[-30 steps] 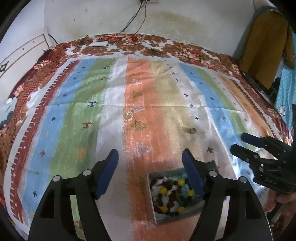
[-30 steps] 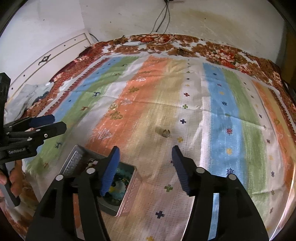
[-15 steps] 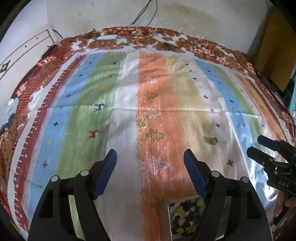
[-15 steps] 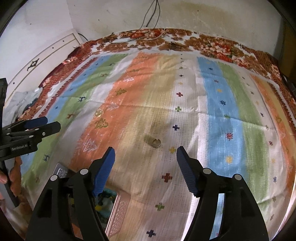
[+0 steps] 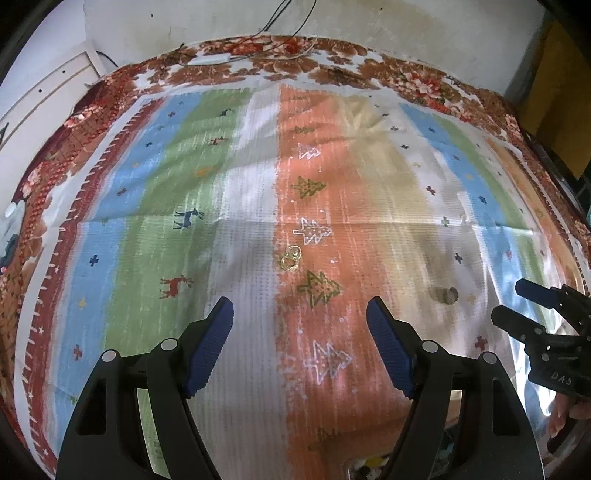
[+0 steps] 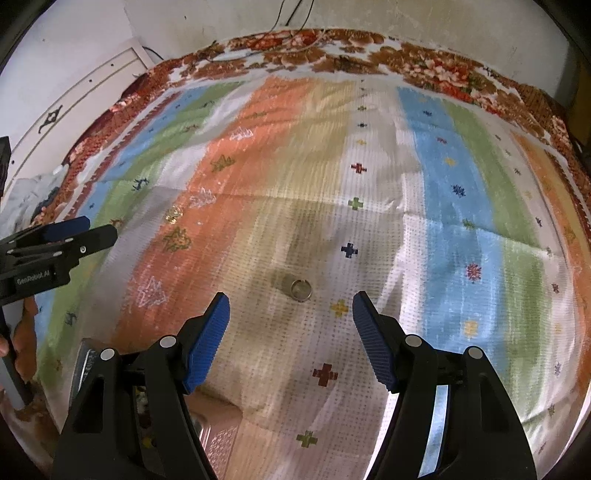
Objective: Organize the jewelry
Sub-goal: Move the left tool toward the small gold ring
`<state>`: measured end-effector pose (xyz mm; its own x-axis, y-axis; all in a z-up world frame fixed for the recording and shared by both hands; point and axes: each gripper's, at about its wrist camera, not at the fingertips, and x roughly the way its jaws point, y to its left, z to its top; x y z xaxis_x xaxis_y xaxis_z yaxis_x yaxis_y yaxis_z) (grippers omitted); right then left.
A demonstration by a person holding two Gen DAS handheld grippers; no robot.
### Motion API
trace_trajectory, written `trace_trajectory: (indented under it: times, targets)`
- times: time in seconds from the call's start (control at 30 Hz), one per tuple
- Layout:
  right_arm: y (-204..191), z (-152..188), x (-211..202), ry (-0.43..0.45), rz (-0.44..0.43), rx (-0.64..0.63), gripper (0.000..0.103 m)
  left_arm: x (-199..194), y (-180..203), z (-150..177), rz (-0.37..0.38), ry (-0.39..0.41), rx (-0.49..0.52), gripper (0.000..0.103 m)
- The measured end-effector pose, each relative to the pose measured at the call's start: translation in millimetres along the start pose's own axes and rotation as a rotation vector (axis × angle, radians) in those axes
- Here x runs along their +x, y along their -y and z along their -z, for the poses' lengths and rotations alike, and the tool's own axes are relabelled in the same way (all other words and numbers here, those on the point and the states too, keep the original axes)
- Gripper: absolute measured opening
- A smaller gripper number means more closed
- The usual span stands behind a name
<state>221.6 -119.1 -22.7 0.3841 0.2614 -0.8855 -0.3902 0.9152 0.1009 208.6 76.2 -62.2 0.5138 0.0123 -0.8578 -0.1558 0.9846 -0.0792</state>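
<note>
Honestly, my open, empty right hand-held gripper [image 6: 291, 321] could push the thin ring [image 6: 301, 290], just above it mid-frame, into the soft bedspread [image 6: 461, 206] instead of gripping it.

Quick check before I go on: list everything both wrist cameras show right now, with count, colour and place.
Small gold rings: apparently two, touching, on the orange stripe ahead of the left gripper.
Silver ring: one, on the beige stripe just ahead of the right gripper.
Jewelry box with coloured beads: one, mostly hidden under the right gripper's left finger.
Striped woven cloth: one, blue, green, white and orange, over a floral bedspread.
Cables: dark, on the far wall.
Left gripper: black, blue pads, open, empty.
Right gripper: same, open, empty.
</note>
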Motion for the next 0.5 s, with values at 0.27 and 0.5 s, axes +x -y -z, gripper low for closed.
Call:
trace_trajectory:
  times: [0.27, 0.5]
  targets:
    - [2.2, -5.4, 20.3, -0.050, 0.006, -0.001, 0.069, 24.6, -0.3, -11.6, 0.008, -0.043, 0.001, 0.074]
    - [6.0, -10.6, 37.9, -0.087, 0.008, 0.012, 0.069, 44.1, -0.2, -18.9, 0.018, -0.073, 0.004, 0.074]
